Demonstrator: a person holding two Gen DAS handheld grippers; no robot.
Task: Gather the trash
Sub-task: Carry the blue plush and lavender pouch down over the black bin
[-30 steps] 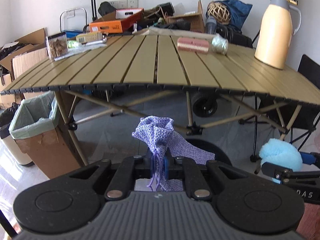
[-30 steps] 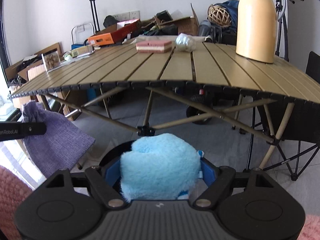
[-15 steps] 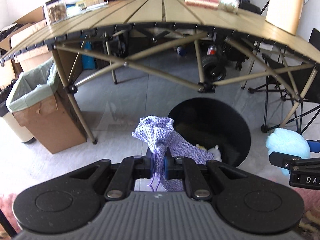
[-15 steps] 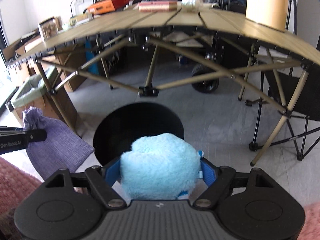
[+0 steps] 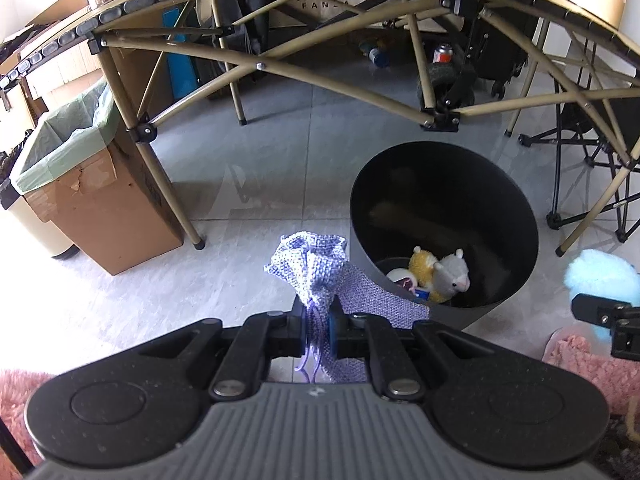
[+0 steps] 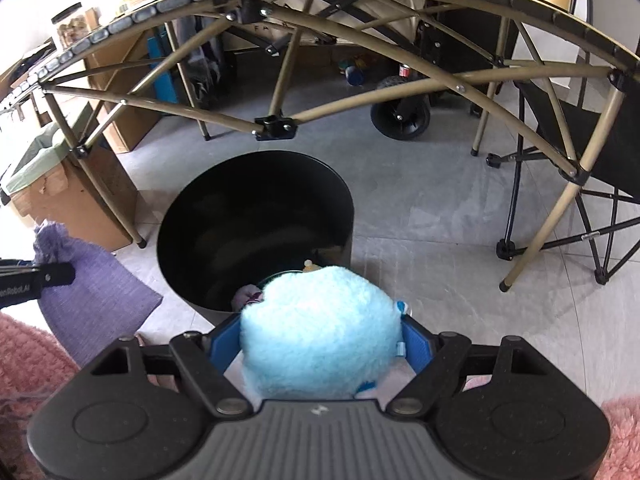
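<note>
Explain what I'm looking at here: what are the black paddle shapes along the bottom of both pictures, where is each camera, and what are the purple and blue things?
No robot here: a person holds a hand-held two-finger gripper in each hand, with a fisheye camera on each looking forward along its fingers. The black shapes are the gripper bodies.

In the left view, the left gripper is shut on the neck of a purple drawstring pouch. In the right view, the right gripper clamps a fluffy light blue plush between its blue pads.

Both point down at a black bin on the grey floor, in front of a folding table. A llama plush toy already lies in the bin. A lined cardboard box stands to the left.
</note>
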